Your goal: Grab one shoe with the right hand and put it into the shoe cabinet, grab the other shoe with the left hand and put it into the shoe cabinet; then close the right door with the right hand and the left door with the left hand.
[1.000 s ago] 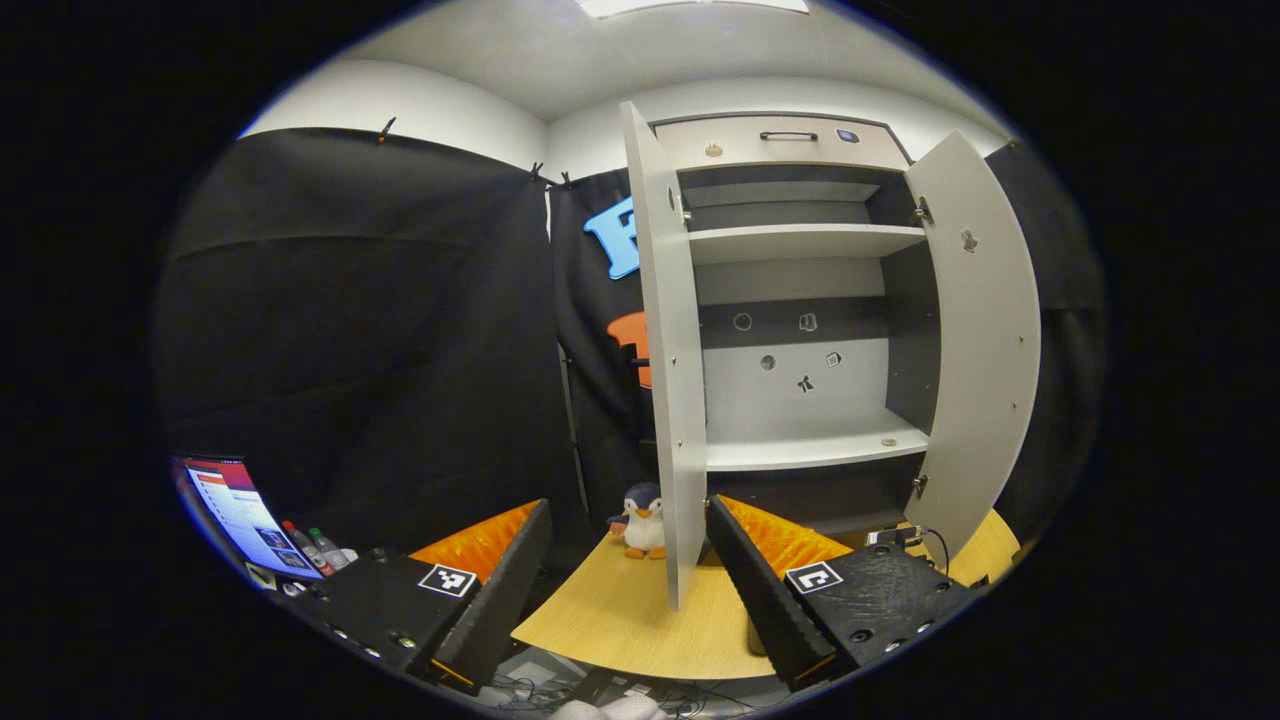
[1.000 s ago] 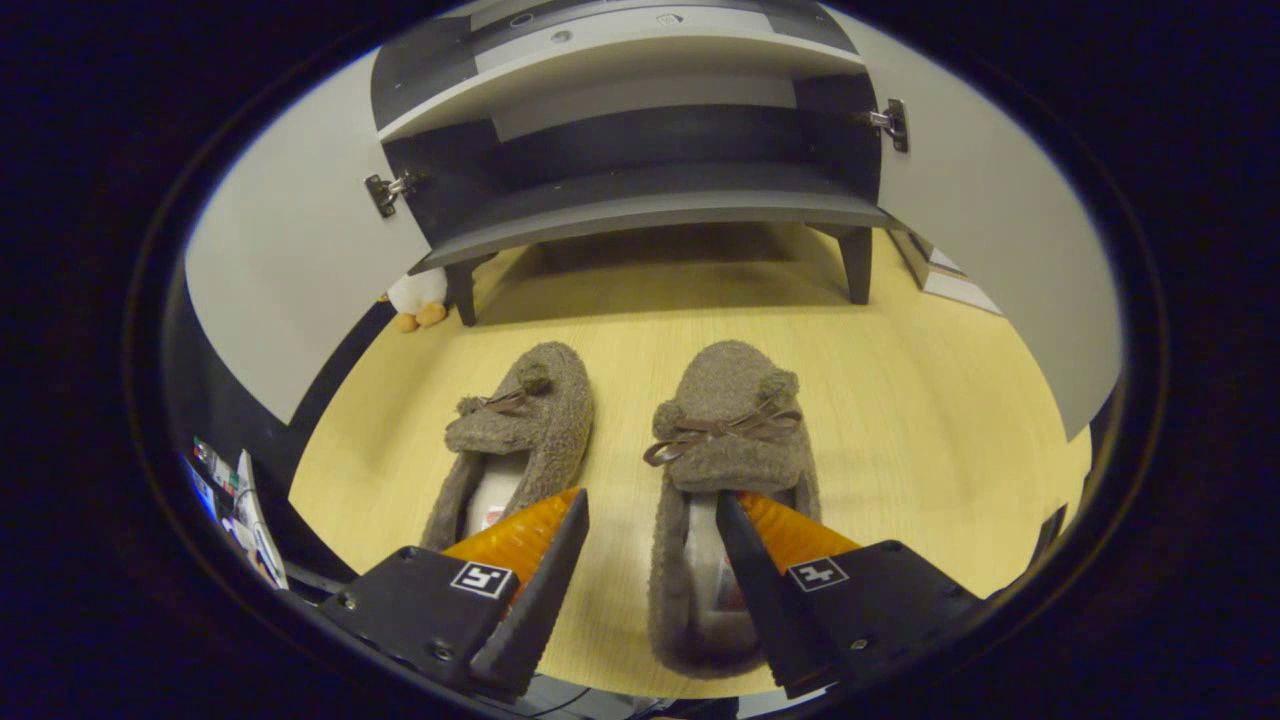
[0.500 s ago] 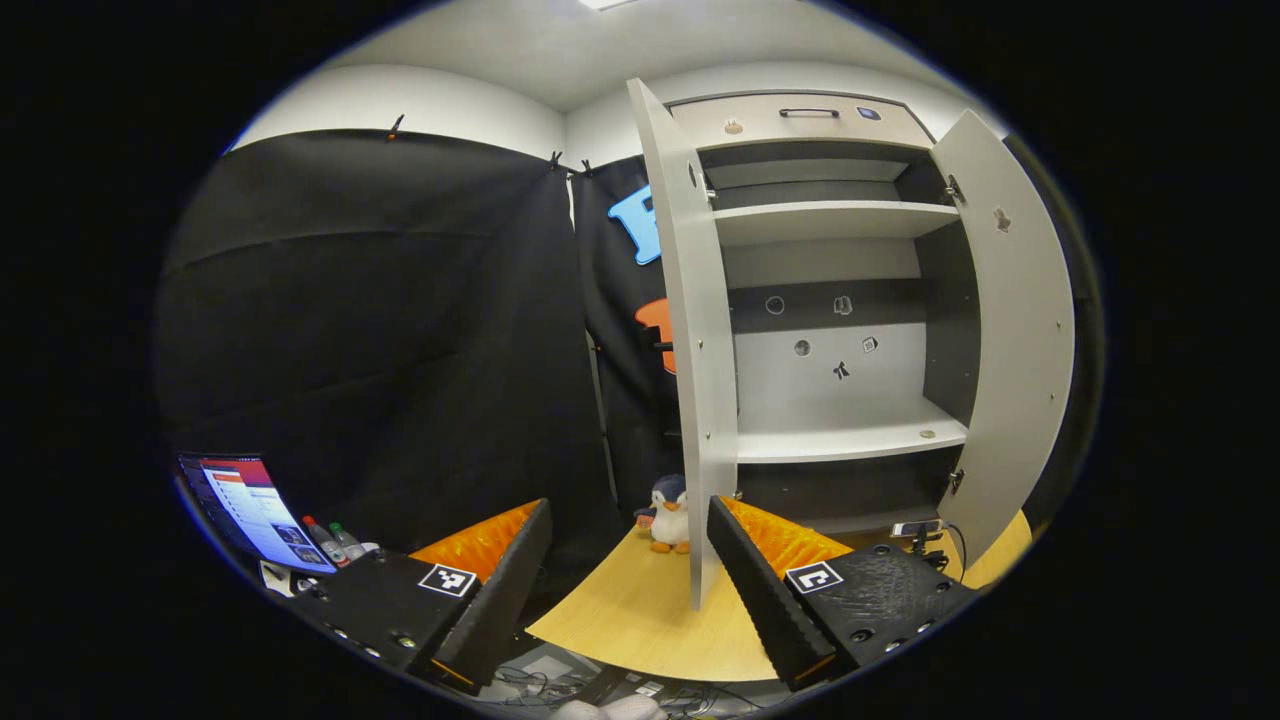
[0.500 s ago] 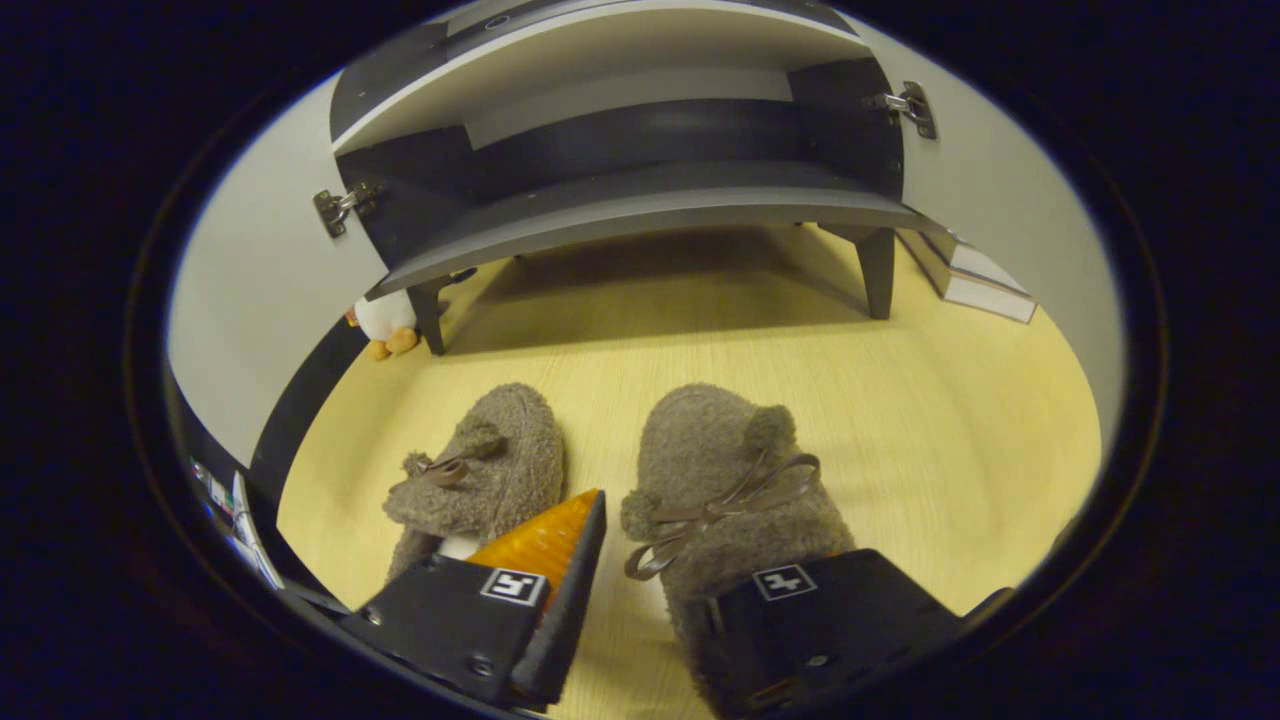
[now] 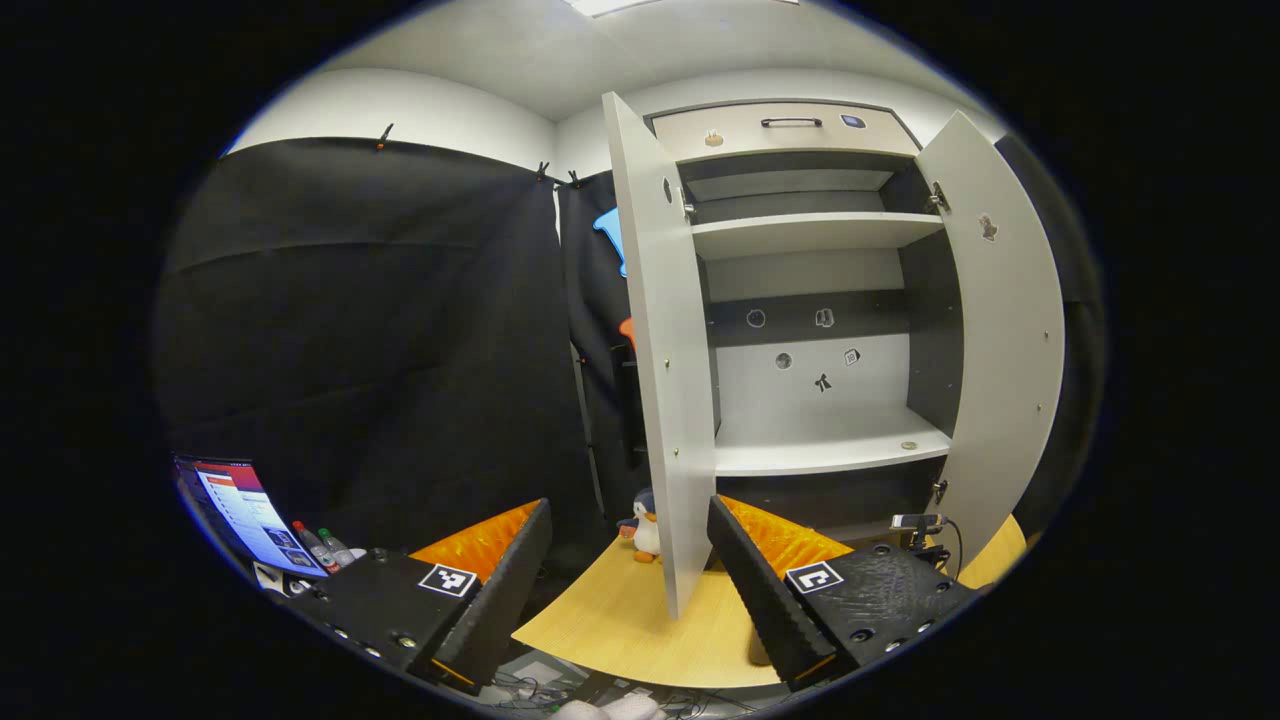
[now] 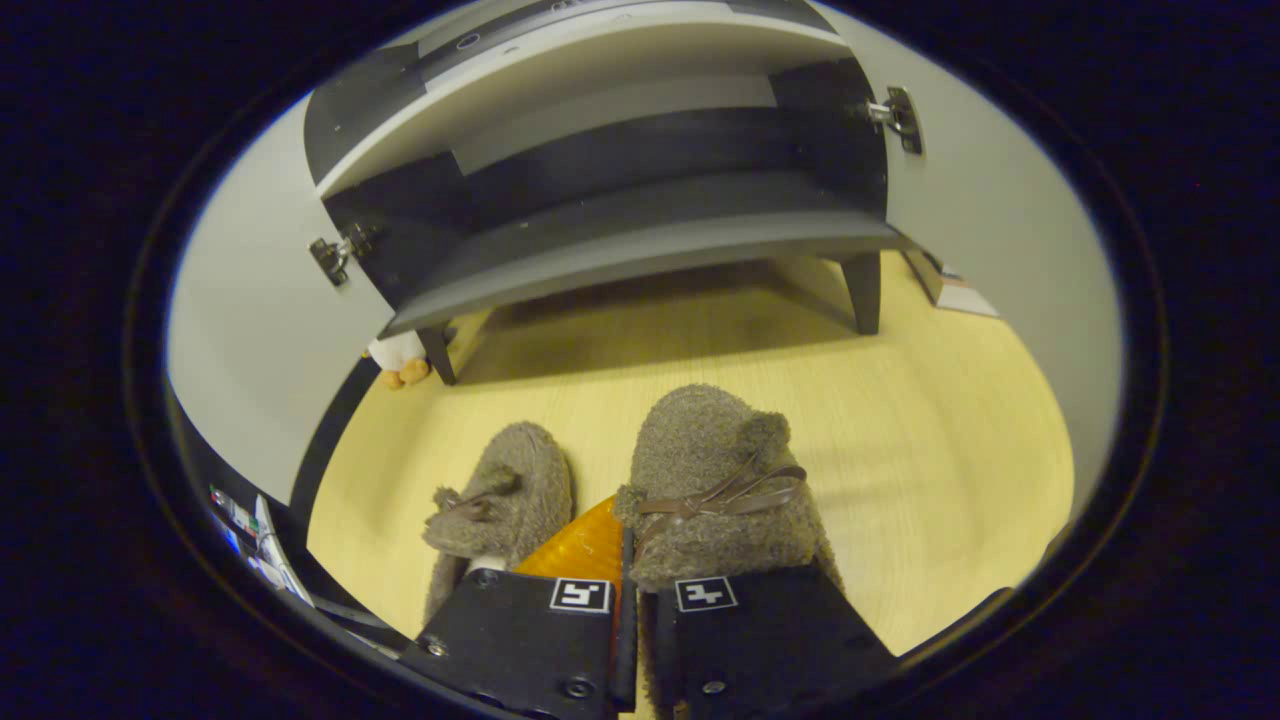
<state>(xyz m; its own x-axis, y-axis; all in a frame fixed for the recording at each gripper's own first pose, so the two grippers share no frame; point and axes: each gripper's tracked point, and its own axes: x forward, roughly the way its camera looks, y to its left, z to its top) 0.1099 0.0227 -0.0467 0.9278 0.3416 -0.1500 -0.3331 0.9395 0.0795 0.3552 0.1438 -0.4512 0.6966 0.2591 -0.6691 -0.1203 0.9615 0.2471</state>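
My right gripper (image 6: 632, 560) has its fingers pinched together on the near shoe (image 6: 715, 480), low on the table (image 6: 950, 480) before the shoe cabinet (image 6: 640, 250) — the soft fleece could slip out on lifting; my left gripper (image 5: 628, 560) hangs spread, empty

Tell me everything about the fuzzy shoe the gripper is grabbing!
The shoe is a brown, fluffy slipper, woolly-looking, with a thin dark brown bow across its top and a little pom-pom. It points toward the open cabinet. The right gripper is shut on its left side wall. The other slipper lies just left of it.
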